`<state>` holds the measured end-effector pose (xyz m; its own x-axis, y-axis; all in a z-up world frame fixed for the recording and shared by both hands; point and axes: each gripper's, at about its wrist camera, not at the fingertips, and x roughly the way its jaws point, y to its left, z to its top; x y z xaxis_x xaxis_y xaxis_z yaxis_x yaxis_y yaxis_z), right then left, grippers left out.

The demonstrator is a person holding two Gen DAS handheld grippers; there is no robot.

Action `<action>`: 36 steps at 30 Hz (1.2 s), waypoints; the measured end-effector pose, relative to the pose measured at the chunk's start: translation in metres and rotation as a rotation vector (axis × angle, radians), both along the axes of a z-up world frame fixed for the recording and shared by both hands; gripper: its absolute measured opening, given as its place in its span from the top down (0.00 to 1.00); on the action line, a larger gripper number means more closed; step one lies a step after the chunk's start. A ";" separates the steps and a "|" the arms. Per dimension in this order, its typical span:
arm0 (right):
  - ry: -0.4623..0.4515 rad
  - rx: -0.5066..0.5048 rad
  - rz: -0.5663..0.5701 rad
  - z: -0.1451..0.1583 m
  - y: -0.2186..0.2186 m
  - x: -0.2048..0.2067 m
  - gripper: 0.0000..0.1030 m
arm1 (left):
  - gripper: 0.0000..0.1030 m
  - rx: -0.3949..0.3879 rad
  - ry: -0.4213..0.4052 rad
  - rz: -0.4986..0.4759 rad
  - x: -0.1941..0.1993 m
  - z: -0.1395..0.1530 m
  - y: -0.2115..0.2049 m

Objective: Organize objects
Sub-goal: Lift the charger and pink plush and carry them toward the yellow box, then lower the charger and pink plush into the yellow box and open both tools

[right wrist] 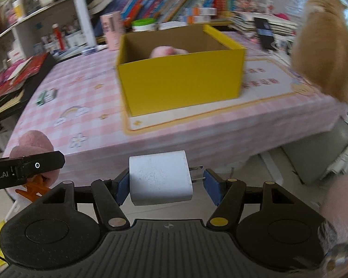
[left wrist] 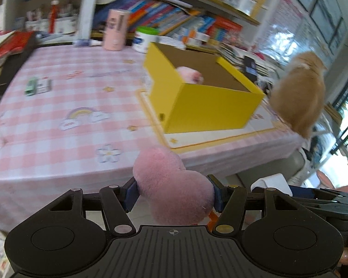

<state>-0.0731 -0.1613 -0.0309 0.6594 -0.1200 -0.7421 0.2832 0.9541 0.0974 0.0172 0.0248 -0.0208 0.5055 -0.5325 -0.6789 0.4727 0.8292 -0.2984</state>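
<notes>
Left wrist view: left tongs (left wrist: 174, 194) clamp pink plush toy (left wrist: 171, 190), fuzzy, soft, lobed, squashing under pads; held off worktop (left wrist: 58, 106) edge. Yellow box (left wrist: 201, 99), stiff cardboard, open top, at 1 o'clock, another pink plush inside.

Right wrist view: right tongs (right wrist: 163, 181) pinch white charger (right wrist: 160, 178), hard smooth cube, metal prongs against right pad. Box at 12 o'clock. Judgement: carry step; next, lift both over rim, release inside. Ginger cat (right wrist: 322, 48) at 2 o'clock.
</notes>
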 end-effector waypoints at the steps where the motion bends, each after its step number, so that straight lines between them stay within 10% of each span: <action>1: 0.002 0.001 -0.012 0.000 -0.005 -0.001 0.39 | 0.42 0.001 -0.001 -0.013 0.000 0.000 -0.006; 24: -0.015 0.028 0.006 0.010 -0.101 0.043 0.39 | 0.42 0.029 -0.107 0.019 0.033 0.028 -0.089; 36: -0.210 -0.012 0.078 0.060 -0.158 0.104 0.39 | 0.42 0.039 -0.232 0.099 0.080 0.057 -0.138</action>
